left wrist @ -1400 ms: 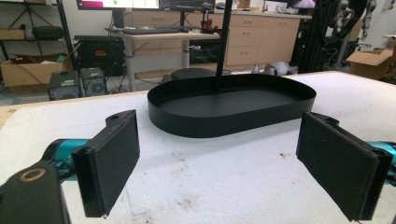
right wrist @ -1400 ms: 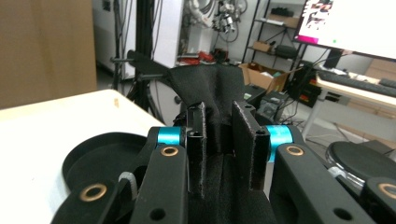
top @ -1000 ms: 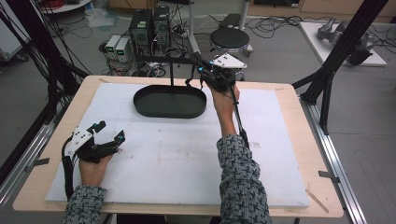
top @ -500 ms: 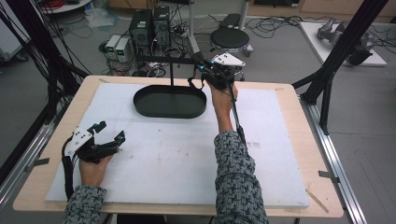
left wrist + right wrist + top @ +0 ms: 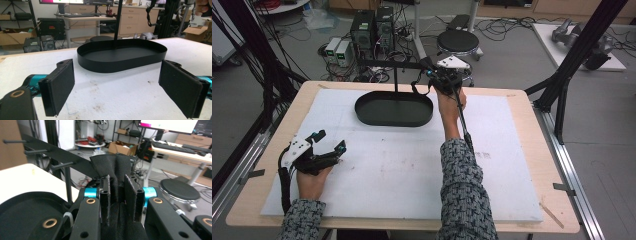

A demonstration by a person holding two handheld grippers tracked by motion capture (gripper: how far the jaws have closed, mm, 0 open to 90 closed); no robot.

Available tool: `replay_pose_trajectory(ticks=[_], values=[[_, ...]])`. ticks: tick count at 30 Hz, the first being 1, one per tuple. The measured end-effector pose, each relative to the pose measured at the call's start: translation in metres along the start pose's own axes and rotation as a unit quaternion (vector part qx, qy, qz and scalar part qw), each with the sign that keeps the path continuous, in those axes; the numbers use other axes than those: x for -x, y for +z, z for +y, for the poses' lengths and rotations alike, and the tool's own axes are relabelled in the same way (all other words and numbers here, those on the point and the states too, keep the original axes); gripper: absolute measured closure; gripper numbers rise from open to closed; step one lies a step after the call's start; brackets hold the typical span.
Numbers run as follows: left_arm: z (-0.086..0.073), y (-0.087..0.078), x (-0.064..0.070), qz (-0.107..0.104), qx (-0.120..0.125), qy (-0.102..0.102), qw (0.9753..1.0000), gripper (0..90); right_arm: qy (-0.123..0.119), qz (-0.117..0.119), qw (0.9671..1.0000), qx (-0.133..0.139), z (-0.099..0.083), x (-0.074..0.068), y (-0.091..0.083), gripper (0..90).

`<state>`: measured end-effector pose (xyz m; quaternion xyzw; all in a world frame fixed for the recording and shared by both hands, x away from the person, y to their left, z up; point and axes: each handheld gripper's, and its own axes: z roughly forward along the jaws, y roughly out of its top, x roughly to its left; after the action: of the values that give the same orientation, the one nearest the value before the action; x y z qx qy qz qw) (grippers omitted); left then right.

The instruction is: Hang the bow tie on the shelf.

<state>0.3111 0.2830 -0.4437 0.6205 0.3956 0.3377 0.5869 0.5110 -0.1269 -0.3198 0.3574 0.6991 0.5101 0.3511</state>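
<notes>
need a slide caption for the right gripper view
Right tongs shut on a black cloth, held above the black tray beside the rack's pegs.

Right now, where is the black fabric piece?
The black fabric piece is pinched in the right tool, raised at the far edge of the table, just right of the black oval tray and beside its upright stand.

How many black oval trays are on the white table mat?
1. The black oval tray lies at the far middle of the white mat, with an upright black post at its far side; the tray holds nothing visible.
</notes>
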Motion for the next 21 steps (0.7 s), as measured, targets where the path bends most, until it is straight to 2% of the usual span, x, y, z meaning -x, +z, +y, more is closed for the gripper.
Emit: replay_pose_trajectory(ticks=[4, 14, 16, 21], values=[[0.0, 0.0, -0.0001, 0.0, 0.001, -0.001, 1.0, 13.5, -0.004, -0.01, 0.9999, -0.01, -0.0021, 0.0012, 0.0014, 75.2], [0.0, -0.0001, -0.0001, 0.0, 0.0, 0.0, 1.0, 13.5, -0.013, -0.009, 0.9995, -0.026, -0.0058, -0.0002, 0.0051, 73.8], [0.0, 0.0, -0.0001, 0.0, 0.0, 0.0, 1.0, 13.5, -0.013, -0.01, 0.9993, -0.033, -0.007, -0.0001, 0.0057, 72.8], [-0.0001, 0.0001, 0.0, 0.0, 0.001, 0.0, 1.0, 13.5, -0.004, -0.012, 0.9994, -0.032, -0.006, 0.0005, 0.0032, 67.9]])
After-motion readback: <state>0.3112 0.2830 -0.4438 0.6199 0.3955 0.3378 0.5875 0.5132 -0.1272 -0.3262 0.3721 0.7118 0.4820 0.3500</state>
